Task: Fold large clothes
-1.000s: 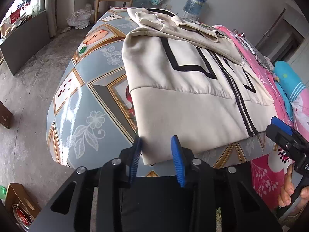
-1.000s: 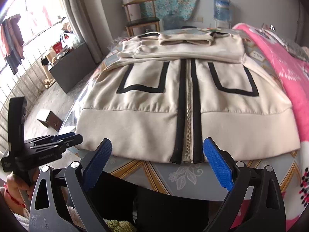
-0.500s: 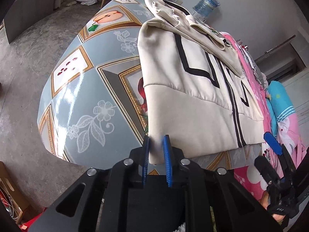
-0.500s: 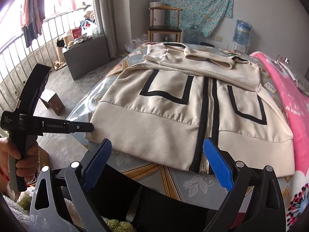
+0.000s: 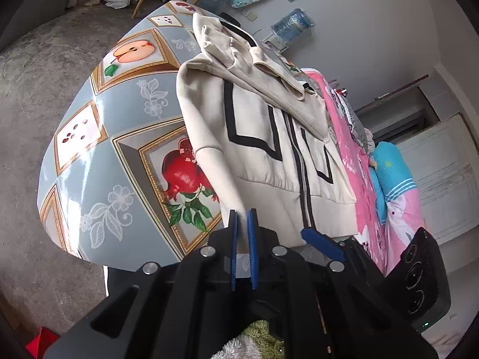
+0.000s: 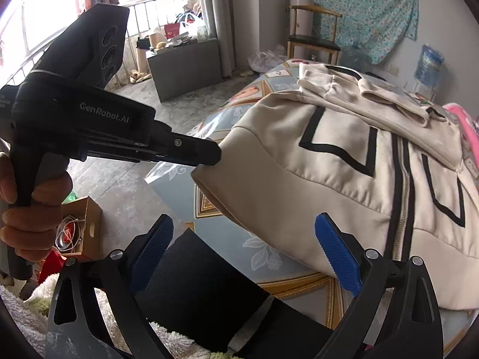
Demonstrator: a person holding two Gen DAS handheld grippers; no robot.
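Table (image 5: pixel 98 149); only right wrist view shows hand (image 6: pixel 27 206) gripping left gripper (image 6: pixel 214 157)

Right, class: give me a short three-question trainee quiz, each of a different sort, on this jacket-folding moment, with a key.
1. True or false: the left gripper is shut on the cream jacket's hem corner.
2. Multiple choice: the right gripper is A) clamped on the zip, B) open and holding nothing, C) out of view.
3. Fill in: the fruit printed on the tablecloth right beside the lifted corner is a ____.

Key: 1 true; 2 B; 3 pomegranate.
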